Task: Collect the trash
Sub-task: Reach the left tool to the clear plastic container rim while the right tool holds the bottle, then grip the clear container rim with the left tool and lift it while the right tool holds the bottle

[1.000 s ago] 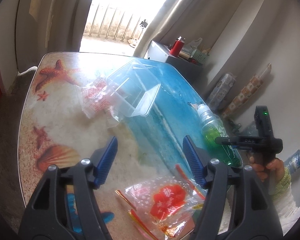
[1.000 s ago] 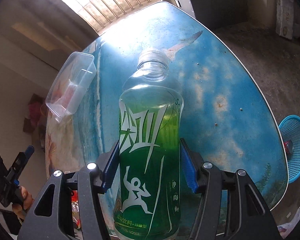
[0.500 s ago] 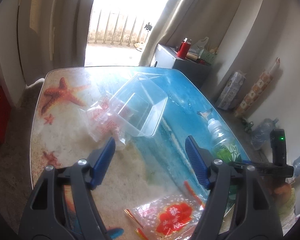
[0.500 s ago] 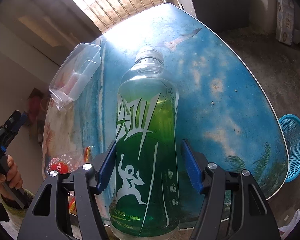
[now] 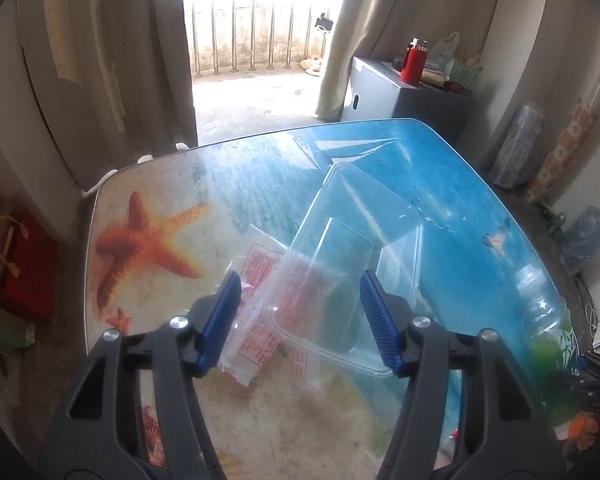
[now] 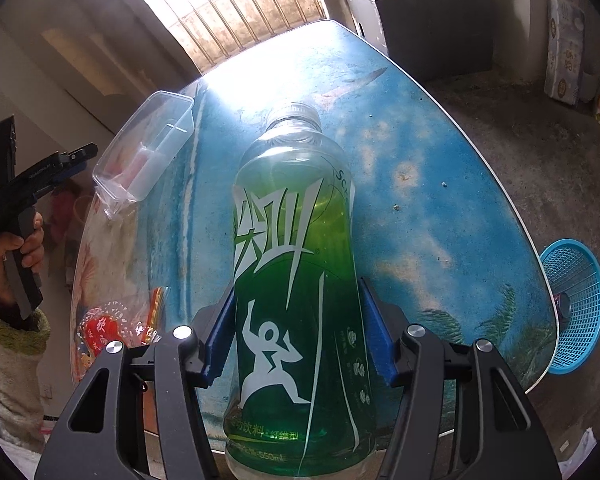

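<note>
A clear plastic container (image 5: pixel 360 240) lies on the beach-print table (image 5: pixel 440 168), over a crumpled clear bag with red print (image 5: pixel 260 320). My left gripper (image 5: pixel 300 280) hovers above both, and its jaws are closing with the container's near corner and the bag between them, the pads apart from both. My right gripper (image 6: pixel 296 288) holds an upright green drink bottle (image 6: pixel 296 260) at the table's near edge, jaws closing against its sides. The container (image 6: pixel 148 152) also shows in the right wrist view, with a red snack wrapper (image 6: pixel 104 328) near the table's left edge.
A blue mesh basket (image 6: pixel 576 304) stands on the floor to the right of the table. A grey cabinet (image 5: pixel 380 88) with a red flask (image 5: pixel 412 62) stands by the curtain. A red bag (image 5: pixel 24 264) sits on the floor at left, a water jug (image 5: pixel 584 236) at right.
My left gripper has moved forward over the table to the clear container, the red wrapper has left its view, and its jaws have narrowed. The right gripper and bottle have barely shifted.
</note>
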Motion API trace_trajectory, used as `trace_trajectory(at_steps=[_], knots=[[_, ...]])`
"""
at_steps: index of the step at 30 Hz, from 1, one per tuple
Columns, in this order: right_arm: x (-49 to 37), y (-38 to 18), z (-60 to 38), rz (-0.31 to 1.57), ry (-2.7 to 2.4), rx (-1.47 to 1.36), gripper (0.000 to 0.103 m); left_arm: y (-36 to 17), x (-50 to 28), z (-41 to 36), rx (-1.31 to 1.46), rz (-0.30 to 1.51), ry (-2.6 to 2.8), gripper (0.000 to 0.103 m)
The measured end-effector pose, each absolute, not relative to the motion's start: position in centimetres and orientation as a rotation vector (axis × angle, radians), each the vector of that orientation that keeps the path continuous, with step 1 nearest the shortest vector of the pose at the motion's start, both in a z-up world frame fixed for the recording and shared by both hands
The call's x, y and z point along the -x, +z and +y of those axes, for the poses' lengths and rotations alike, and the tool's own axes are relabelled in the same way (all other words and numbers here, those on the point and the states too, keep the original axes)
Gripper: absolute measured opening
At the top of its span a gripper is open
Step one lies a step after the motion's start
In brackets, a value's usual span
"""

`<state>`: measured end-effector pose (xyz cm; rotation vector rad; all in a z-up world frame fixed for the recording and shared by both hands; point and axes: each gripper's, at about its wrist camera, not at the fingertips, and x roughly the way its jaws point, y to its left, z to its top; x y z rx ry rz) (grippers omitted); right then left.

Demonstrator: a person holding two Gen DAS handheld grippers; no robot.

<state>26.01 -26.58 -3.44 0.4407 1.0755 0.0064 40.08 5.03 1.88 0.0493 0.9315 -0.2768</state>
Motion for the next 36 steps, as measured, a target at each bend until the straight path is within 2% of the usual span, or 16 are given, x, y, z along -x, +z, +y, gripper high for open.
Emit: trace_trajectory(at_steps=[5, 7, 16, 27, 36], knots=[[-25.7, -3.6, -27.2, 1.071, 0.011, -0.474, 0.056, 0.2, -42.2, 4.0, -0.162, 0.977, -0.249, 0.038], [-25.7, -3.6, -27.2, 1.07, 0.012, -0.477, 0.056, -0.5, -42.4, 3.5, -0.201, 0.991, -0.236, 0.027], [-25.9, -3.9, -27.1, 1.071, 0.024, -0.477, 0.056, -1.0, -41.9, 3.3, -0.213, 1.011, -0.218, 0.003], [-25.8, -3.8, -26.7, 1.072, 0.014, -0.468, 0.056, 2.4, -36.3, 1.5, -0.058, 0.975, -0.364, 0.002], [-25.0, -3.4, -26.9, 1.084, -0.059, -0.429, 0.056, 0.2, -31.7, -1.7, 0.01, 1.09, -0.503, 0.003]])
